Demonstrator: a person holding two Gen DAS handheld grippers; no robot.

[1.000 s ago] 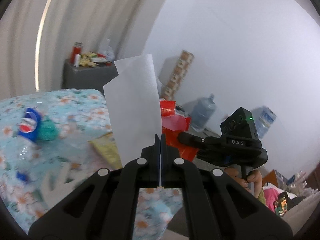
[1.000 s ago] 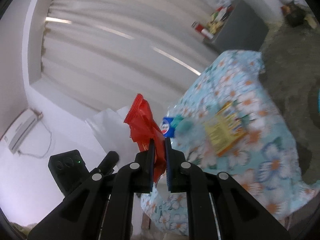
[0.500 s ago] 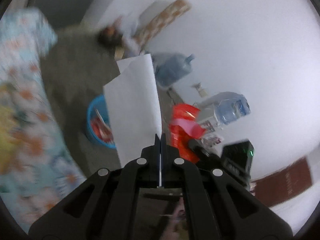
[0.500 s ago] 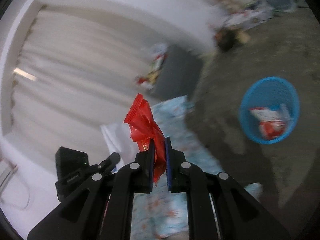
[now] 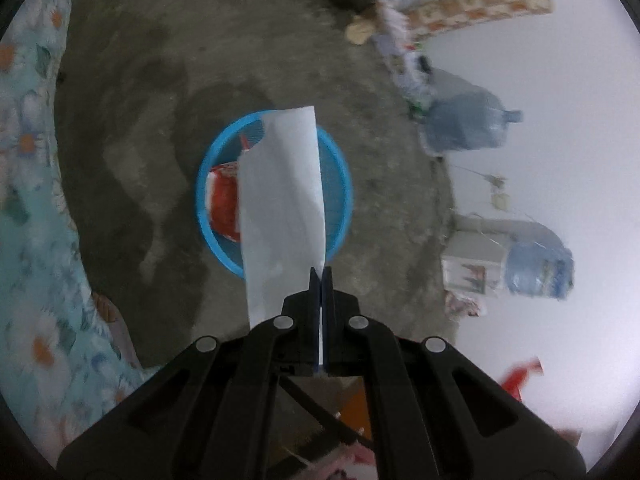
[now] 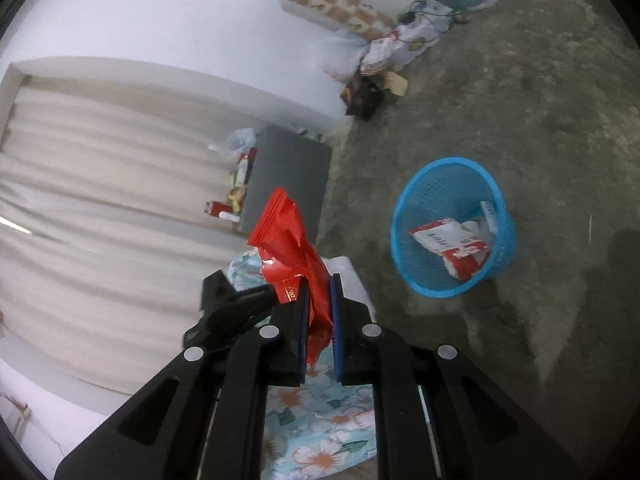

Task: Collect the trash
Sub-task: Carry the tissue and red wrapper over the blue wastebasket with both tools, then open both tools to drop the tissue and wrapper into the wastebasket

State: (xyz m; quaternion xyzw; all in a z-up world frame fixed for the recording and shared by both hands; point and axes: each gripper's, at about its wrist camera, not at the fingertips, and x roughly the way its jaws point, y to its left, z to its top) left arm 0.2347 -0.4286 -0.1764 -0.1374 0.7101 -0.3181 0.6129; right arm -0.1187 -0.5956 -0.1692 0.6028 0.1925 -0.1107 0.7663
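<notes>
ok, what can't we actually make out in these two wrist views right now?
- Left wrist: white paper held by the left gripper covers much of the blue basket, hiding part of its contents.
- Left wrist: a red scrap at the lower right is too blurred to identify.
- Right wrist: print on the red-and-white packets in the basket is too small to read.

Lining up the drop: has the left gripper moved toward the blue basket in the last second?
Yes. The left gripper, shut on the white paper, swung away from the floral bed and now points down over the blue basket on the floor.
</notes>
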